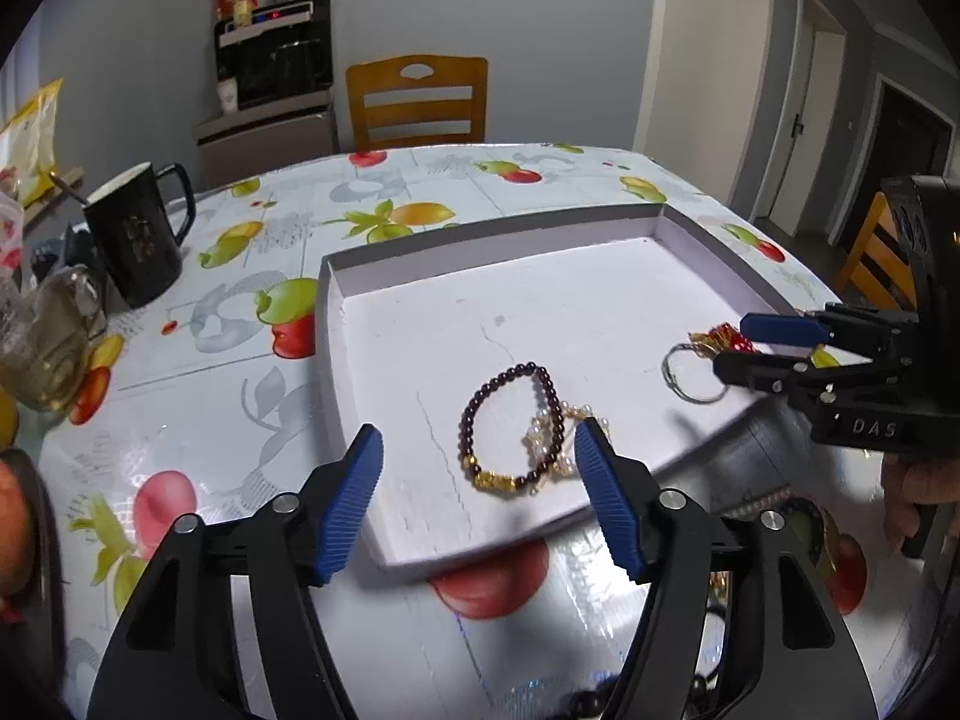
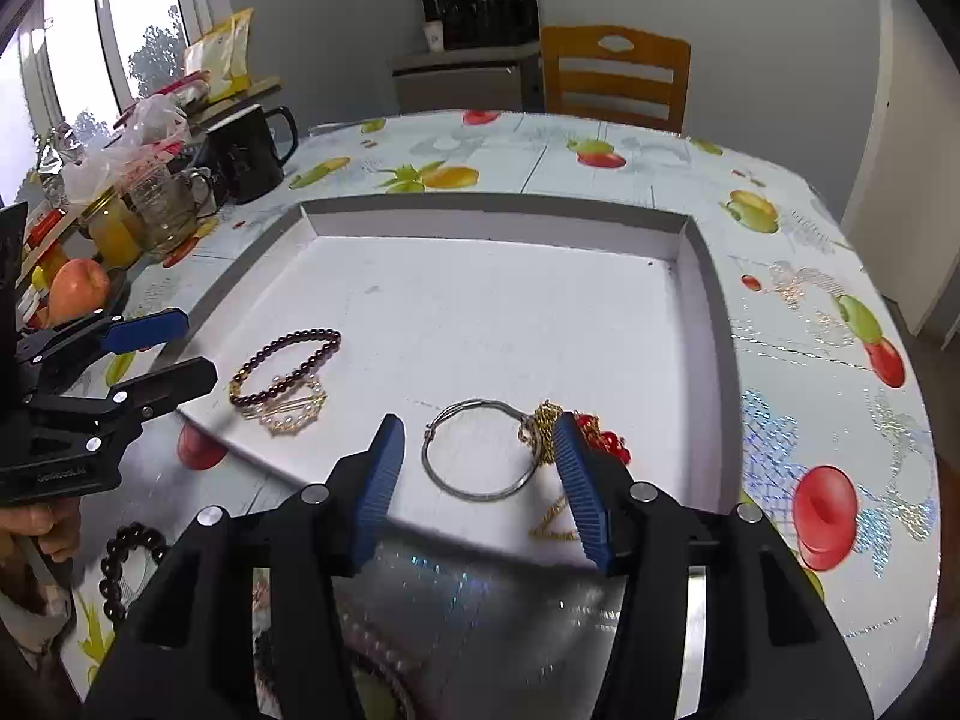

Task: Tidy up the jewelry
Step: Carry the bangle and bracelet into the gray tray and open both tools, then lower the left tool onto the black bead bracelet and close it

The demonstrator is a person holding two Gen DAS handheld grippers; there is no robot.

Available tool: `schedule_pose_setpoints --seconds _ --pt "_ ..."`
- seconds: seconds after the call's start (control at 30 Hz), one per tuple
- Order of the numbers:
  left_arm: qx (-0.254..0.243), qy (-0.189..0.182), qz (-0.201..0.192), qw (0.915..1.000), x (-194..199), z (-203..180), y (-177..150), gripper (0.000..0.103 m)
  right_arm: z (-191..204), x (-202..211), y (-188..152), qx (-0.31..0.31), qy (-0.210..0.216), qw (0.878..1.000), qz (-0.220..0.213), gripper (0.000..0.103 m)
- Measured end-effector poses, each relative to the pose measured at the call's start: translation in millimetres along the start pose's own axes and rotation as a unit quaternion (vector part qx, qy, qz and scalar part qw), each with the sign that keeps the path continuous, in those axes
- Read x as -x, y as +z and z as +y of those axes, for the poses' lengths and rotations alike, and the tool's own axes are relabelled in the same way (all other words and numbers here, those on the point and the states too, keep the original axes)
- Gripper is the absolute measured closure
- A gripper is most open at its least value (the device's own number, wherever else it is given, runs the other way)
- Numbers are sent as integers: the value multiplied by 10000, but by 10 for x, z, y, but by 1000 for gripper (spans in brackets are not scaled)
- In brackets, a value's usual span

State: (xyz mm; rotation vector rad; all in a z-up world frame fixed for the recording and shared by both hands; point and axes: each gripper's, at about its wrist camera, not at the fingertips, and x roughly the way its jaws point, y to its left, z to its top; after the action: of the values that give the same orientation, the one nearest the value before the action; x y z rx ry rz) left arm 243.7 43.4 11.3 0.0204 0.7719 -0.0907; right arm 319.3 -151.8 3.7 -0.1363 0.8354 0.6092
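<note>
The shallow white box lid (image 2: 492, 222) sat on the fruit-patterned counter (image 2: 798, 312), serving as the tray for sorted jewelry. The silver bangle (image 2: 480, 453) lay flat near the lid's near edge, directly ahead of the right hand-held gripper (image 2: 477, 477) and between its spread fingers, with neither pad touching it. A gold chain (image 2: 543, 429) and red beads (image 2: 606, 438) touched the bangle's right side, beside the right pad. The left hand-held gripper (image 1: 480, 498) was likewise wide apart and empty. The garnet bead bracelet (image 1: 510, 420) lay just ahead of it, overlapping a pearl bracelet (image 1: 555, 438), its long axis running near to far. More loose beads (image 2: 126, 570) remained on the counter outside the lid, at the near left. Judged by position, the right hand-held gripper was nearer the bangle, and the left nearer the bracelets.
</note>
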Motion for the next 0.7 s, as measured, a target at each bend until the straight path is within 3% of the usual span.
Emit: schedule_pose_setpoints --seconds 0.33,0.7 --pt "-145 -119 -131 9997 284 -69 -193 32 104 313 -225 171 81 9996 -186 51" --pt "-305 -263 -5 9992 413 -167 -458 31 233 428 -448 369 121 9992 -66 51"
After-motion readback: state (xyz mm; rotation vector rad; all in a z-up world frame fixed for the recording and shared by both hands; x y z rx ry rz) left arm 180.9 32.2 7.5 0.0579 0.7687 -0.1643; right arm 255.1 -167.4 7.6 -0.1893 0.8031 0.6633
